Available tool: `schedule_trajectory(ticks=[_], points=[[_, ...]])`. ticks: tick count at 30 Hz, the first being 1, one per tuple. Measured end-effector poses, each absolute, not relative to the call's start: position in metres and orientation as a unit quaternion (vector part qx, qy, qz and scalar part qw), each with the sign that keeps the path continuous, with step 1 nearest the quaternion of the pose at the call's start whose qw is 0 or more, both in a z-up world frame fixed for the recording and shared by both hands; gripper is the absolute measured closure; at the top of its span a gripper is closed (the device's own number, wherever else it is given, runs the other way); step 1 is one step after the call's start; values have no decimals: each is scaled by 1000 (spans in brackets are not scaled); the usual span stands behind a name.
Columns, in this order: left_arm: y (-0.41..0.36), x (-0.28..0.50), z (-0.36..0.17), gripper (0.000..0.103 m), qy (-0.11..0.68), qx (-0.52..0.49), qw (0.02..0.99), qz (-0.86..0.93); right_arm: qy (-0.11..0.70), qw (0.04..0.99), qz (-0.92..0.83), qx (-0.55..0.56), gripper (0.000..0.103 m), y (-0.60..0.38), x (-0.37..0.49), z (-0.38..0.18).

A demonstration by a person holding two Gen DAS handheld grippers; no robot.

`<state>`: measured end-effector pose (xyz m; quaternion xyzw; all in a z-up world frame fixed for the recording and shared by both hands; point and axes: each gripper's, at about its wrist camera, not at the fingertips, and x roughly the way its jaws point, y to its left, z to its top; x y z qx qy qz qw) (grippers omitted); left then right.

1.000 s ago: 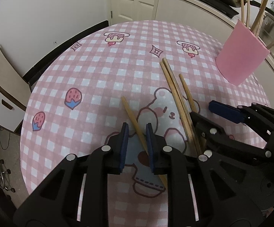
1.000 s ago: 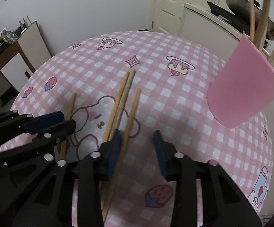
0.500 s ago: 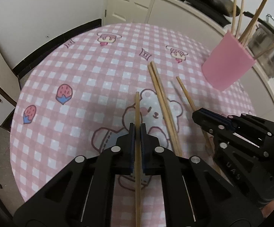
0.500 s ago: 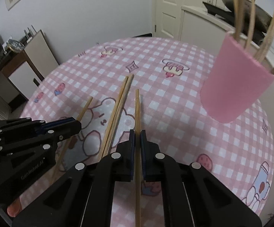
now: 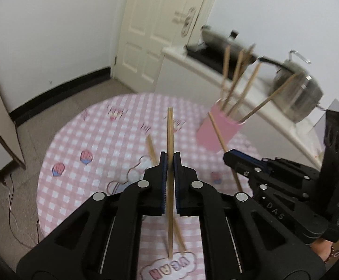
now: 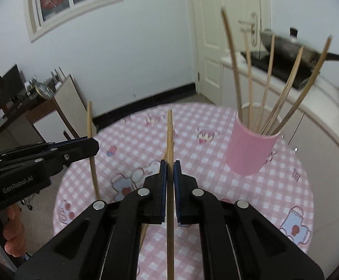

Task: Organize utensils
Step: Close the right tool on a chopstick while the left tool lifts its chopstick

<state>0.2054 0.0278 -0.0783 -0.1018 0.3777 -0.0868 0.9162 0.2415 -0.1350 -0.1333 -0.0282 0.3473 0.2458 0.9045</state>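
Round tabletop [image 6: 262, 193] under pink checked cloth, white room with door and counter behind; pink cup [image 6: 251, 151] of chopsticks standing upright at far right, nearer the right hand-held gripper [image 6: 168, 163] than the left hand-held gripper [image 5: 168, 156]. Each clamped shut on one chopstick, right chopstick [image 6: 170, 140] and left chopstick [image 5: 170, 130], long axes running forward along the fingers, lifted clear of the cloth. Two loose chopsticks [image 5: 151, 148] lying flat below, near centre; next move probably rightward and up to the cup mouth.
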Motion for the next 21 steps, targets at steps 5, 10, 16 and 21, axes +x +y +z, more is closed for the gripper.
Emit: schedule_trajectory(ticks=[5, 10, 16, 21], points=[[10, 187, -43, 97, 338, -95, 930, -108, 309, 916, 257, -7, 98, -152, 225, -111], [-5, 182, -22, 97, 320, -86, 935, -124, 296, 917, 268, 20, 98, -170, 221, -102], [-27, 188, -6, 97, 303, -85, 939, -137, 266, 926, 265, 46, 98, -193, 217, -88], [-39, 203, 8, 97, 281, -92, 944, -147, 232, 935, 259, 70, 98, -215, 219, -73]])
